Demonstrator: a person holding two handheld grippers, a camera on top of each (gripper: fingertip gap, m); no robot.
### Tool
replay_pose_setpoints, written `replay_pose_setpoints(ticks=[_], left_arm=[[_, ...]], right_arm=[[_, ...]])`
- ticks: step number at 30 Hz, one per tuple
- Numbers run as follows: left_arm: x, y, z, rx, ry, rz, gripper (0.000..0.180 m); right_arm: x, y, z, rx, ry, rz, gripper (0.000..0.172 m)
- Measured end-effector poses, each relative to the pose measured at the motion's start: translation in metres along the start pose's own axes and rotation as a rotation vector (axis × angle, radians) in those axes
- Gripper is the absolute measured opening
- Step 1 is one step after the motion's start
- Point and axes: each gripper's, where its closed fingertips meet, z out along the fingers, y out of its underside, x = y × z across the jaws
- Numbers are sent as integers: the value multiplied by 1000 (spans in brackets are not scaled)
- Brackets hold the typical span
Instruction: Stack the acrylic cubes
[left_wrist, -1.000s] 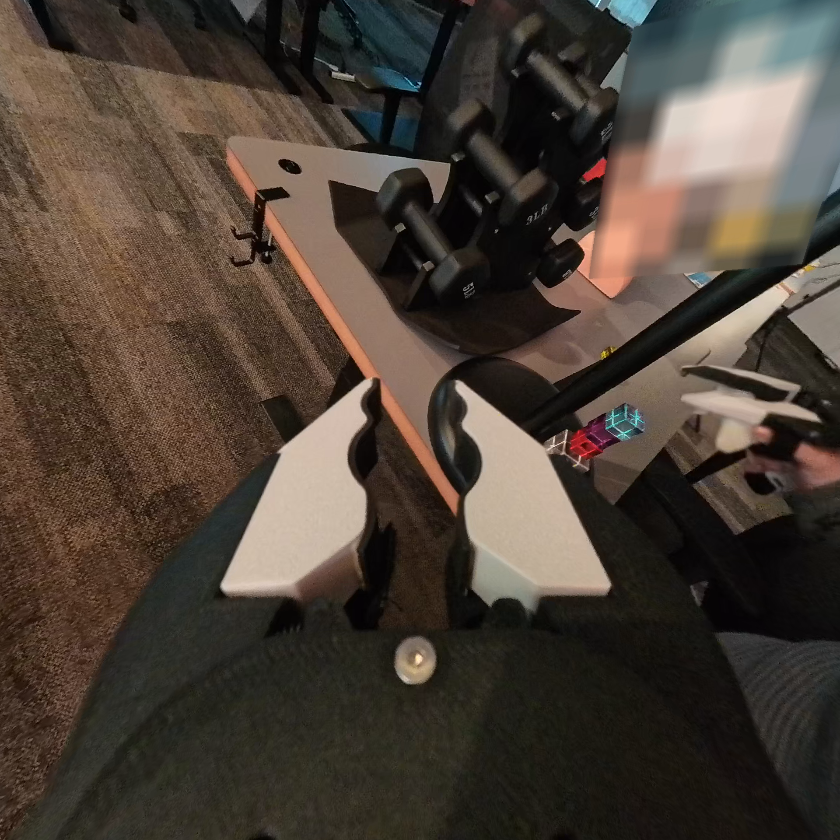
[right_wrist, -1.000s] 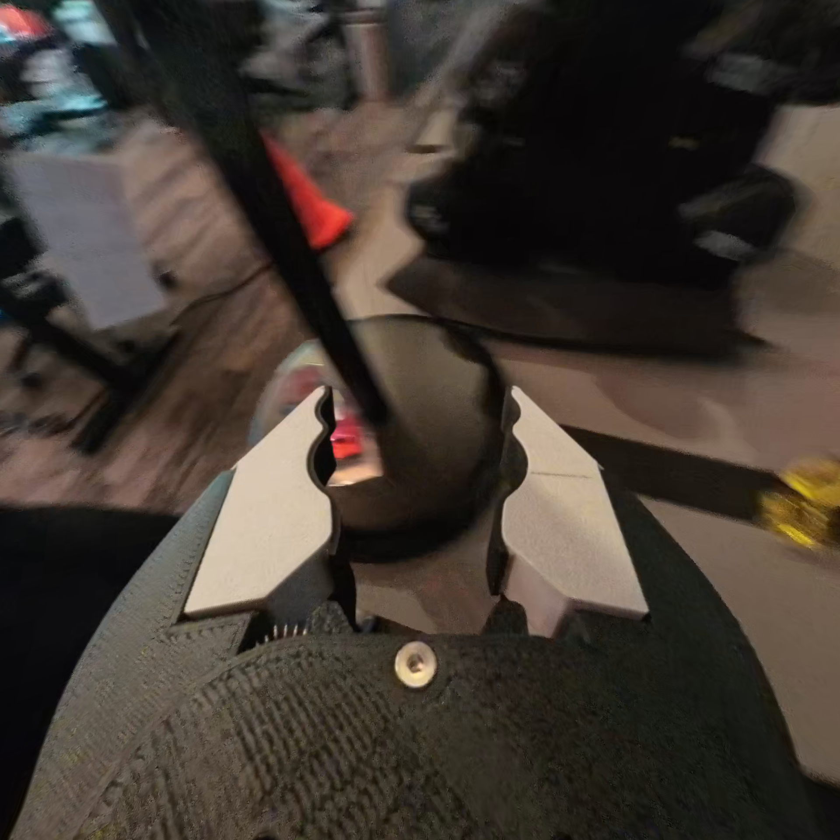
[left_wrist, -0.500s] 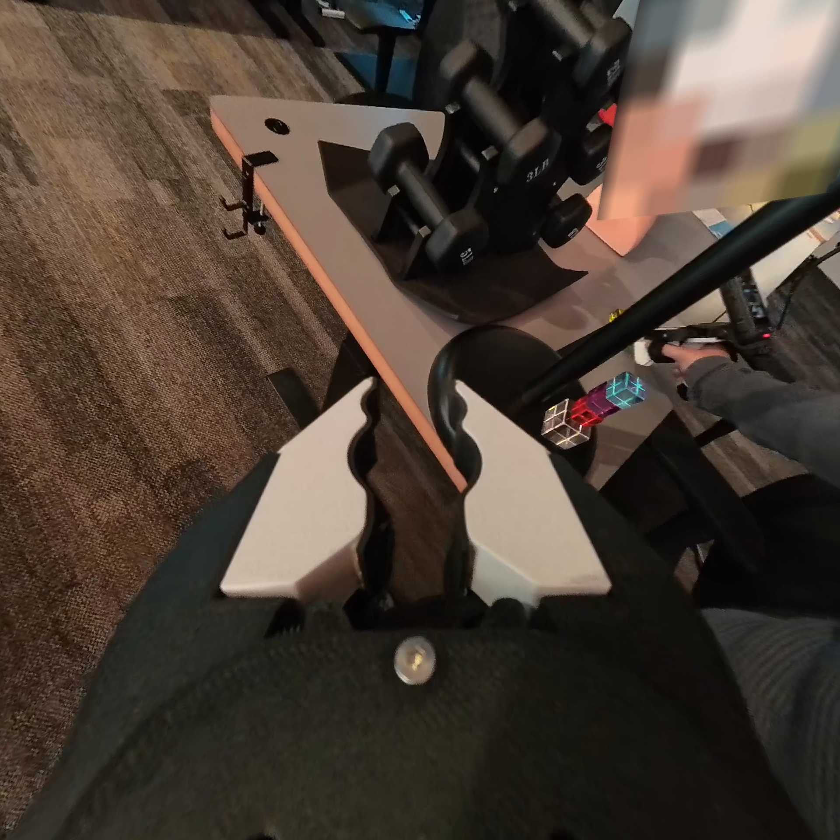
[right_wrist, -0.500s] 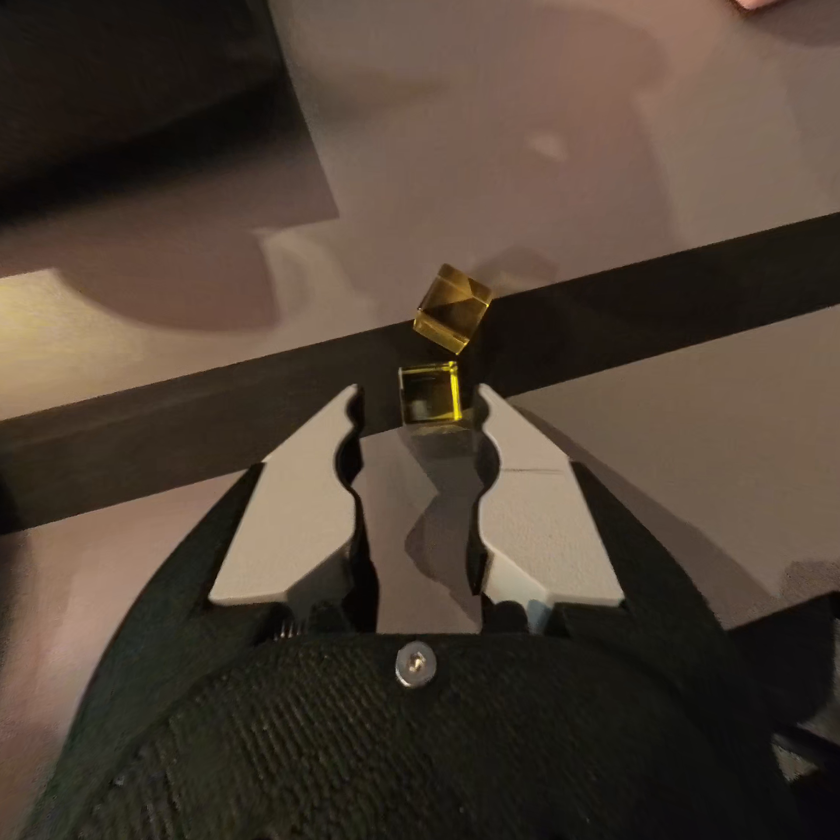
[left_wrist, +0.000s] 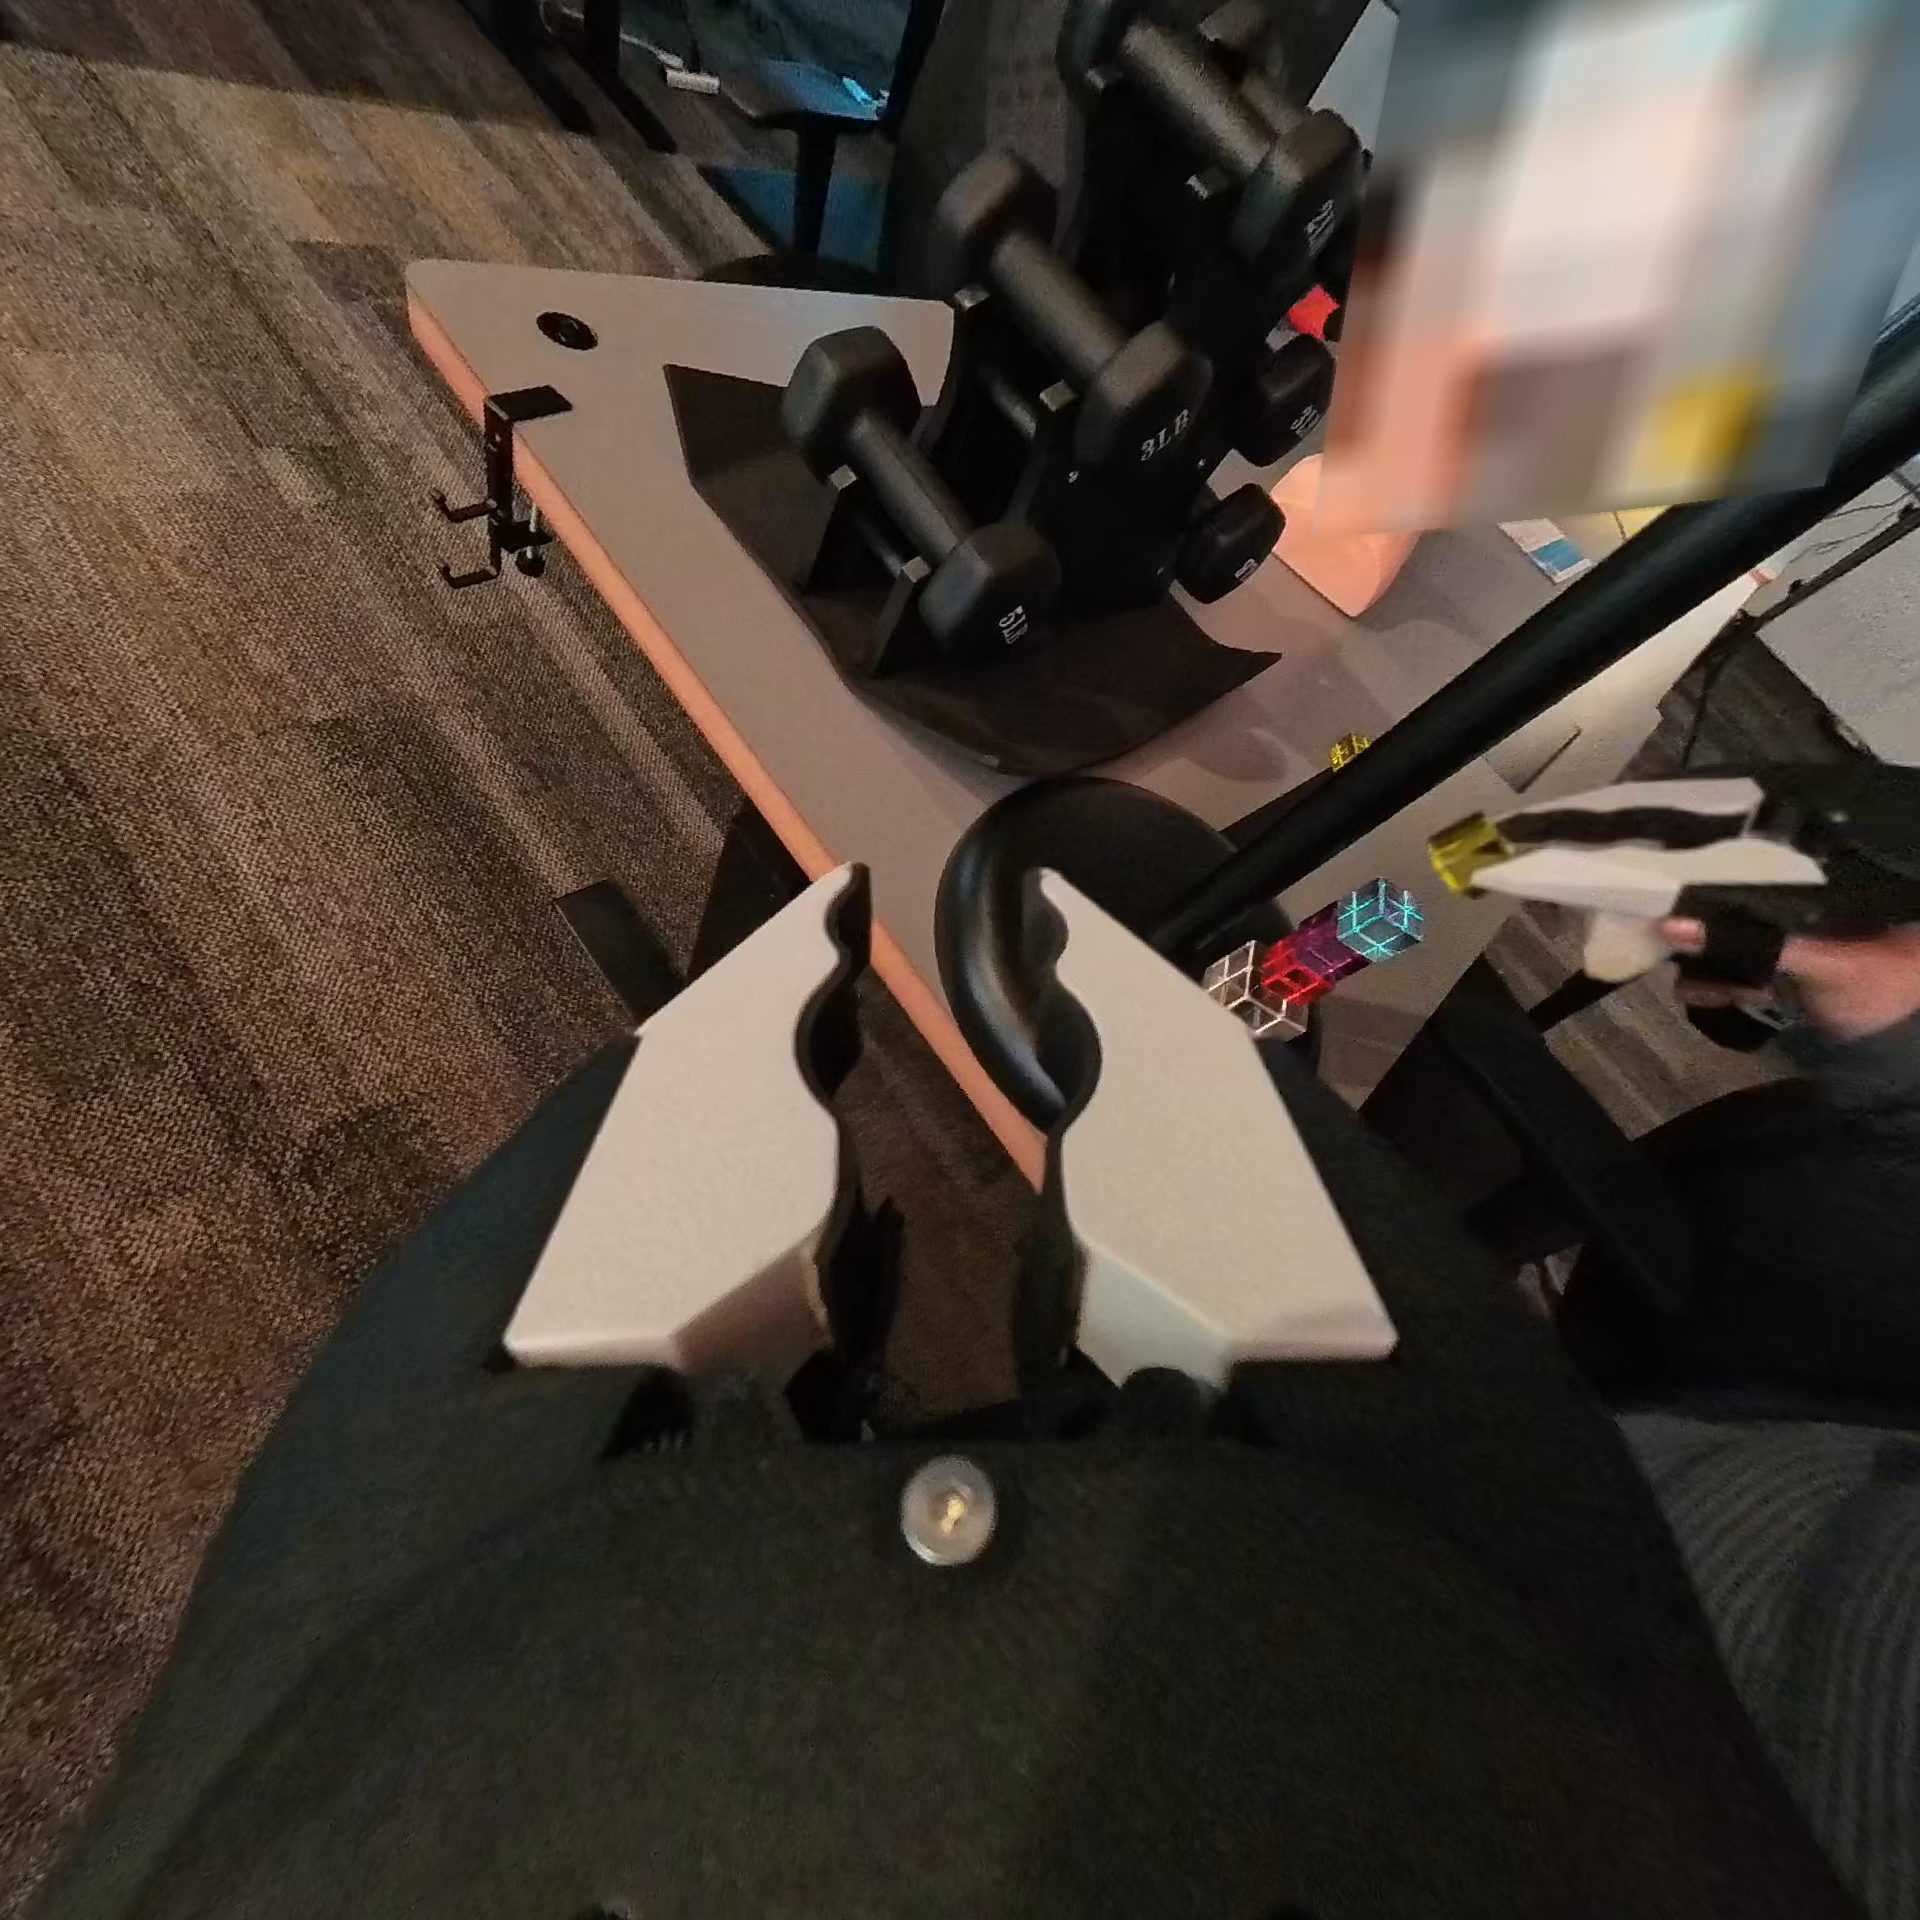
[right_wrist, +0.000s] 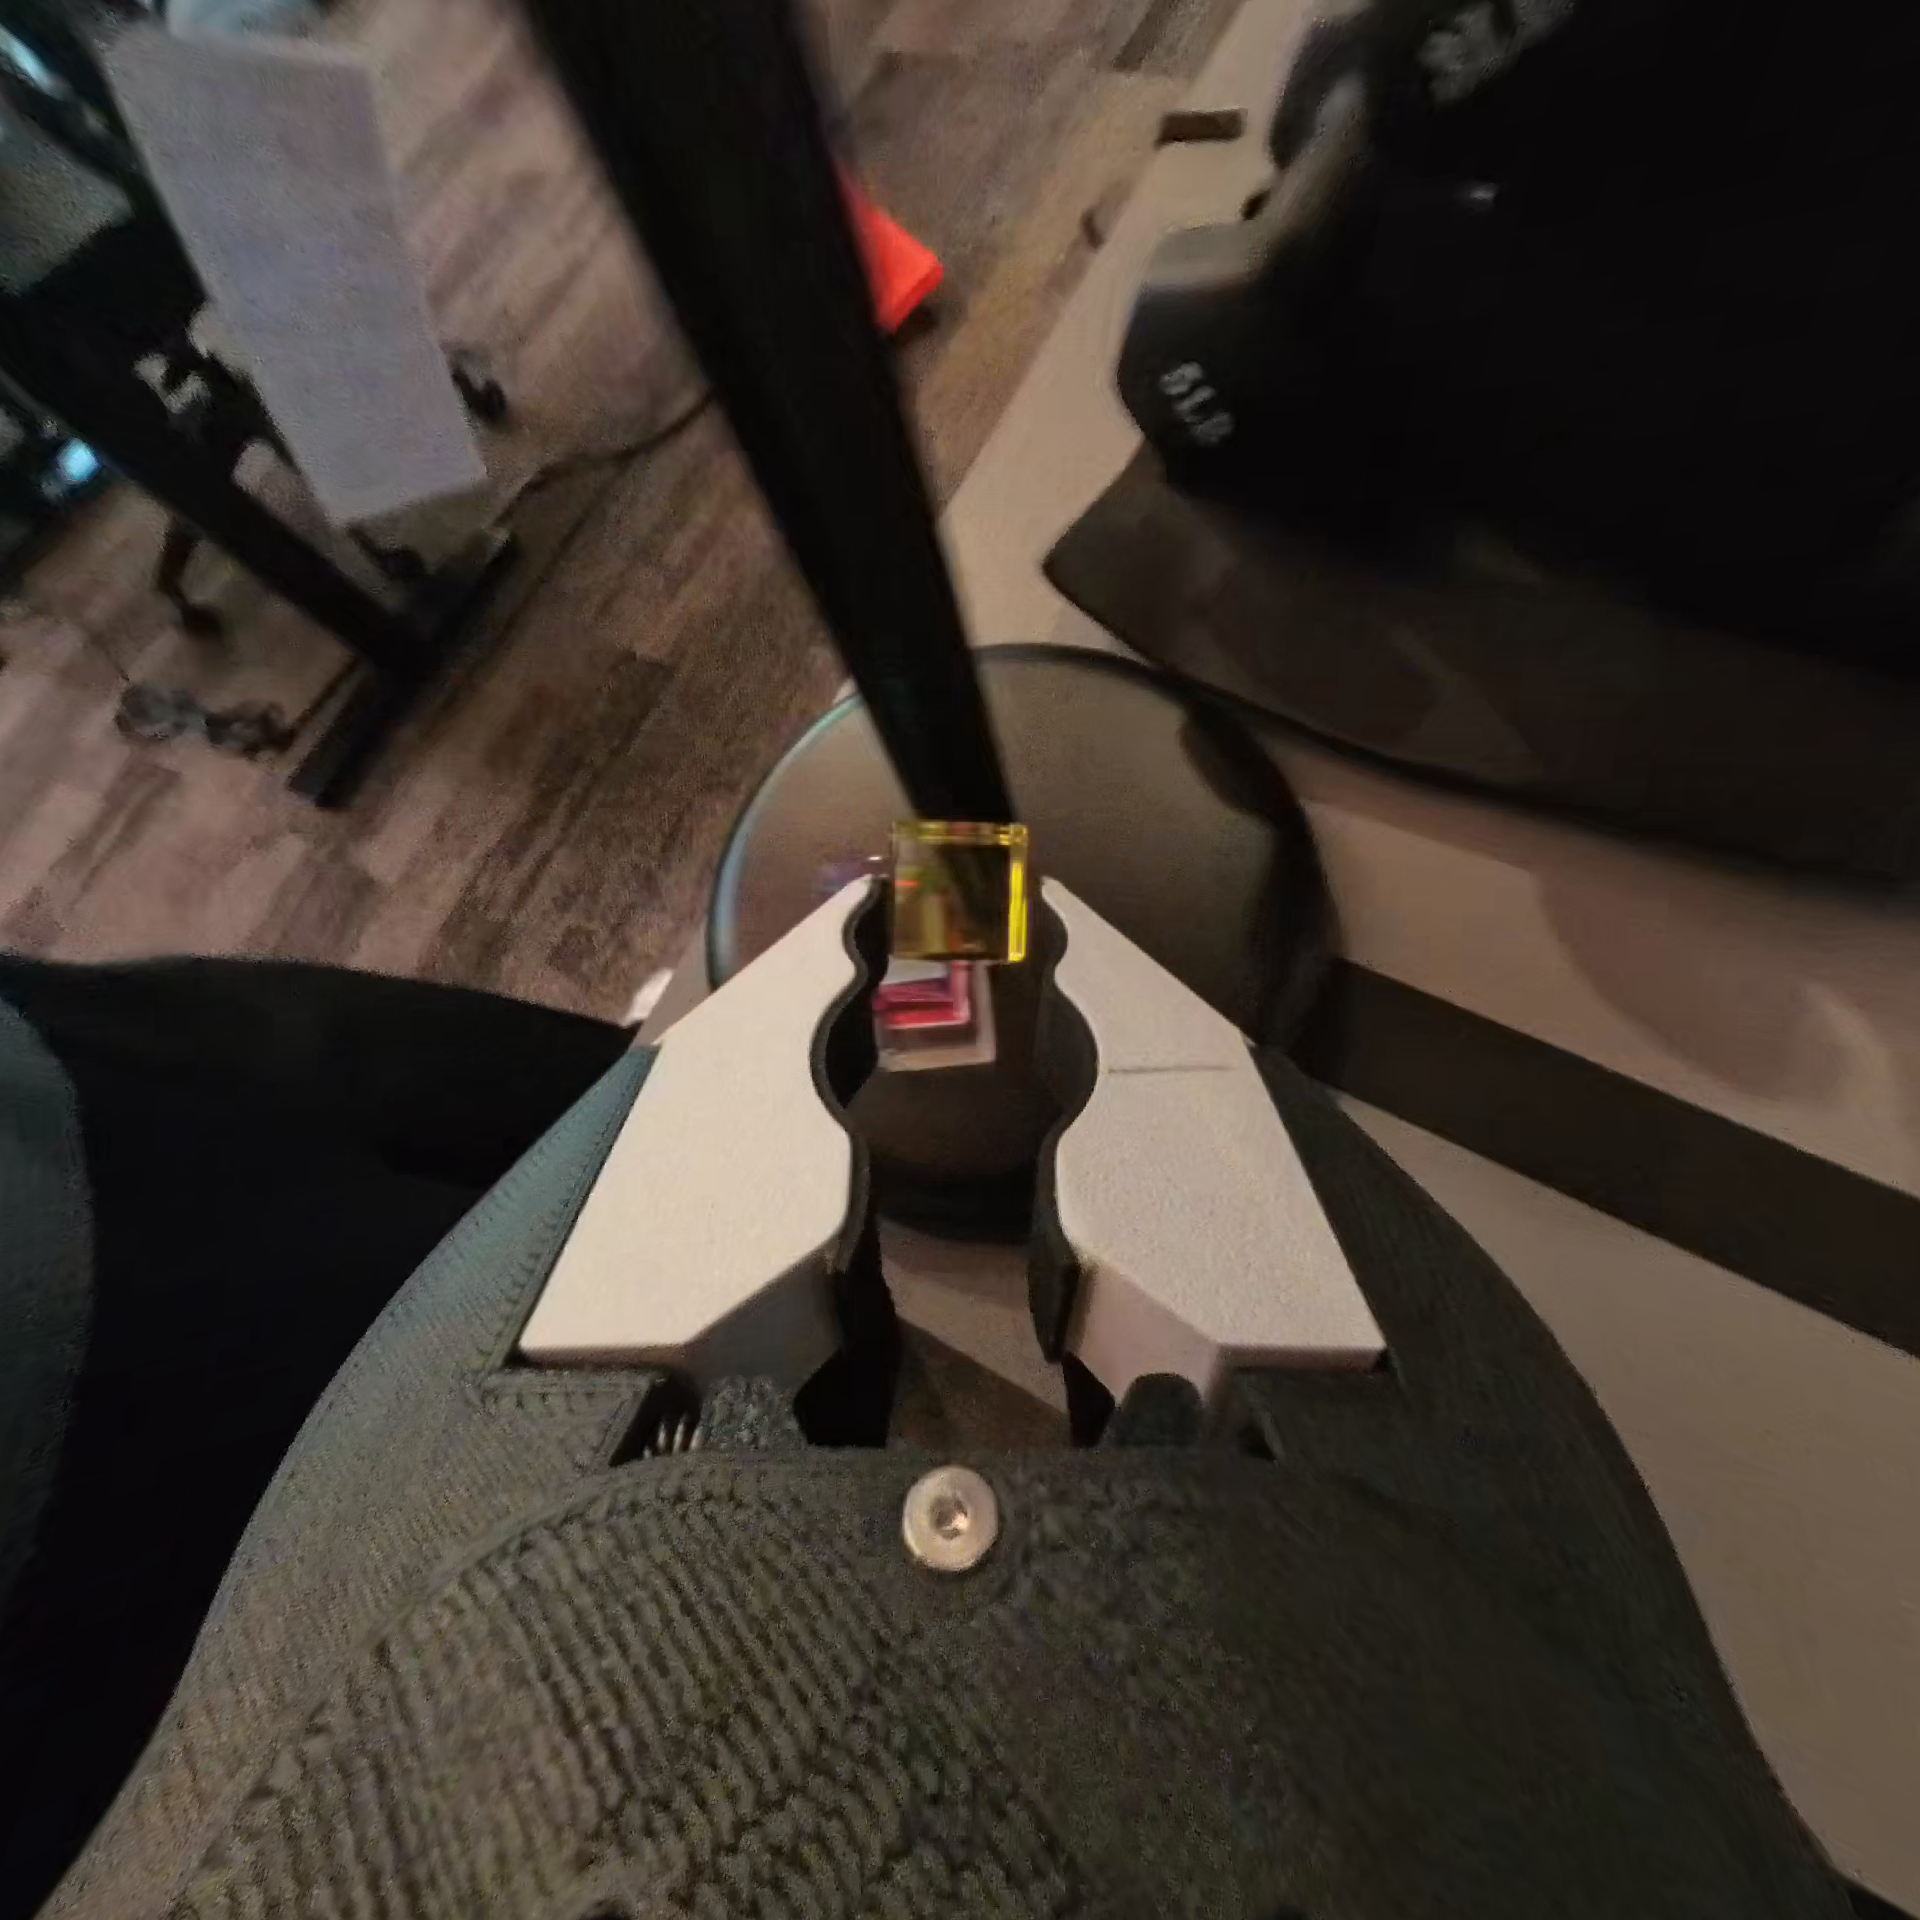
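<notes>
The right hand-held gripper (right_wrist: 958, 914) is clamped on 1 yellow cube (right_wrist: 960, 891), its fingertips pressing both sides, above a black round base (right_wrist: 1143, 790) and a row of coloured cubes (left_wrist: 1314, 956) (clear, red, purple, teal). The left hand-held gripper (left_wrist: 951, 935) stands apart, gripping nothing, over the counter (left_wrist: 727, 582) edge. Farther back, dumbbells (left_wrist: 914, 499) sit on a rack.

Left tongs (left_wrist: 945, 914): parted, nothing gripped. Right tongs (right_wrist: 958, 894): pads pressed on yellow cube (right_wrist: 961, 891), hand-held (left_wrist: 1829, 977).
</notes>
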Motion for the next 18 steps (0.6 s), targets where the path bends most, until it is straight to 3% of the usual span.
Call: replay_pose_setpoints(ticks=[4, 18], left_arm=[[2, -2, 0, 14, 15, -1, 29], [-12, 6, -13, 20, -25, -17, 29]], right_arm=[[-23, 3, 12, -80, 26, -96, 25], [-18, 5, 17, -136, 67, -85, 26]])
